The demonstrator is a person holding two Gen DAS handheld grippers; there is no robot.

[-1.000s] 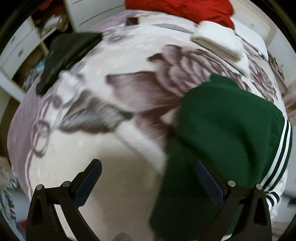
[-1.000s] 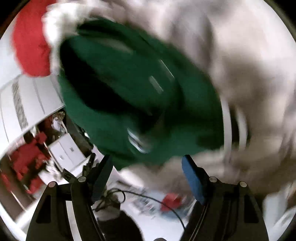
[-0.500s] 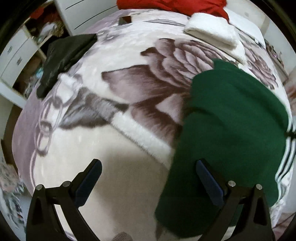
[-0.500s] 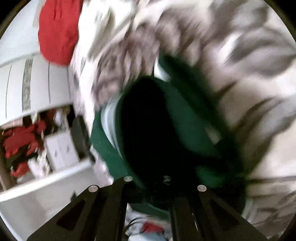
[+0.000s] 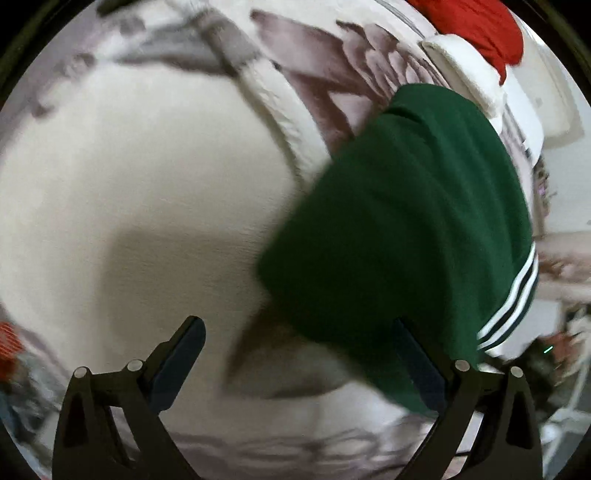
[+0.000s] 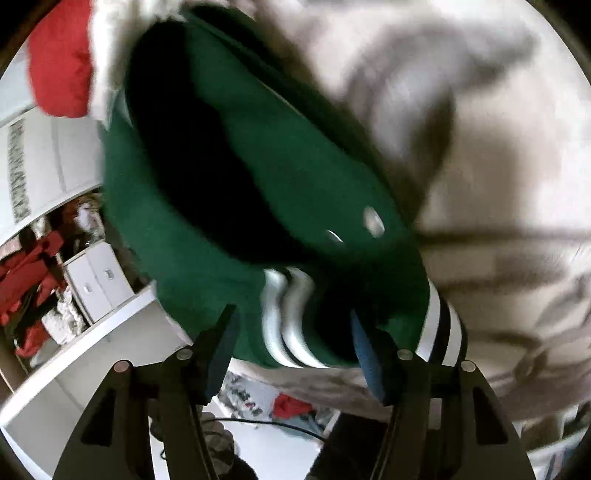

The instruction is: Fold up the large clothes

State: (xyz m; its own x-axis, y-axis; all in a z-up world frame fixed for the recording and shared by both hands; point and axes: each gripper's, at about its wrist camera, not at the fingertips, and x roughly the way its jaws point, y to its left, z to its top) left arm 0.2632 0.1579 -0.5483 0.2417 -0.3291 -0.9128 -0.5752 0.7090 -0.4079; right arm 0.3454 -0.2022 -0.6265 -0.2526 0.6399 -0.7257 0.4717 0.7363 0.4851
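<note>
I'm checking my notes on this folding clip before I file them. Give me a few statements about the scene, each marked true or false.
1. The green garment has white stripes along one edge. True.
2. The left claw is shut on the green garment. False: its fingers stand wide apart and grip nothing.
3. A red item lies beyond the green garment, past a folded white item. True.
4. The green garment lies on a bare wooden table. False: it lies on a floral blanket.
5. The right claw is open, with the garment's striped edge between its fingers. True.
</note>
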